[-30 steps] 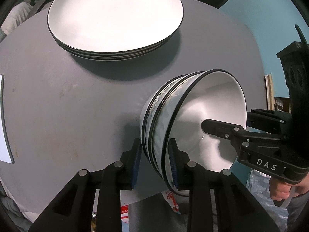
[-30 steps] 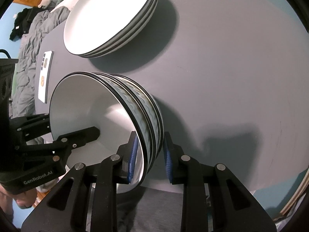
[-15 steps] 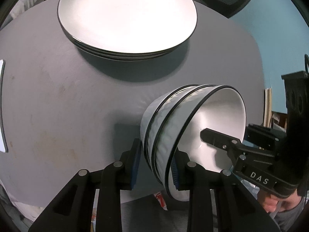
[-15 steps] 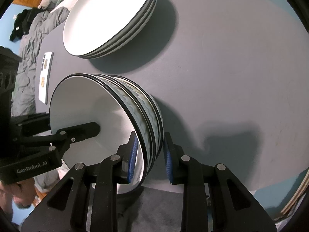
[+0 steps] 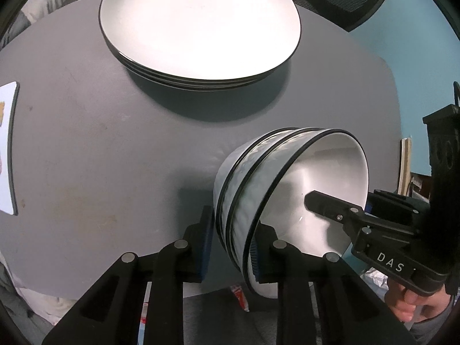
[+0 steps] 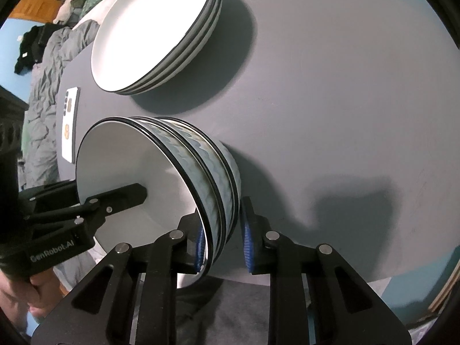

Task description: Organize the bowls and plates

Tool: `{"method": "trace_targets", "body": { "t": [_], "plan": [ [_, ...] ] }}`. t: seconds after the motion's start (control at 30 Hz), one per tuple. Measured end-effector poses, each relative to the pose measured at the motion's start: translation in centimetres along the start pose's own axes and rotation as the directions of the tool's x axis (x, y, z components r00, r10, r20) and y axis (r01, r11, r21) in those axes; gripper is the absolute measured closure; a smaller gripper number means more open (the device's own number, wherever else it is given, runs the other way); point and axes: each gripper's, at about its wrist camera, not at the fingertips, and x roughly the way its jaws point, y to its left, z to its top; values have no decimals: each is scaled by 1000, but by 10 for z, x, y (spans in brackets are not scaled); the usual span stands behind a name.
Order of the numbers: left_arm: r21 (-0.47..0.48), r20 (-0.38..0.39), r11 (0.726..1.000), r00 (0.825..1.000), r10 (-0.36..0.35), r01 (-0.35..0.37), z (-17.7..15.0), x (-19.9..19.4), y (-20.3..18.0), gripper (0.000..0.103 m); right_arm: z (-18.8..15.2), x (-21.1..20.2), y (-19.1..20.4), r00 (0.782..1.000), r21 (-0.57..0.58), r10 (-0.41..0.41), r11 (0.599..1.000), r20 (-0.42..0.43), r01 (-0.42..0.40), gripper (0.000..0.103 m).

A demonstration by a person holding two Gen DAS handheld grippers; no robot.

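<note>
Teal walls and a rumpled grey bed frame a round grey bench point(image 5: 86, 132), where a stack of plates point(image 5: 201, 26) sits at the far side with a phone point(image 6: 70, 123) lying off near one edge. Nearer the person, a nest of three bowls point(image 5: 290, 198) with wavy blue sides is held between both tools, tipped so the mouth faces the right gripper point(image 6: 222, 240).

What has changed is small but telling: the jaws of both tools have just been closing. The left gripper point(image 5: 231, 247) now has its blue pads pressed on the stacked rims, one finger outside, one inside the top bowl. The right one straddles the opposite rim in the same way, narrowly parted; its inner pad is against the bowl, while the outer pad seems to stand a hair clear of the wall (hard to be sure from here). Compared with a second ago the bowls look slightly lower and less tipped in the left view.

My guess is the stack is being steadied for setting down beside the plates.
</note>
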Motion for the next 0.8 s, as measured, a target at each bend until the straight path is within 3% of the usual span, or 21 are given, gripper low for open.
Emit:
{"method": "trace_targets", "body": {
  "t": [0.57,0.8],
  "plan": [
    [-23,30,1000,999,13,-12,-4,-17,2,81,4,-7,13,1000,-5,20,1000,-9,-20,83],
    [-9,52,1000,999,5,-5,2,-48,7,81,9,-26,24,1000,-17,16,1000,7,-16,83]
  ]
}}
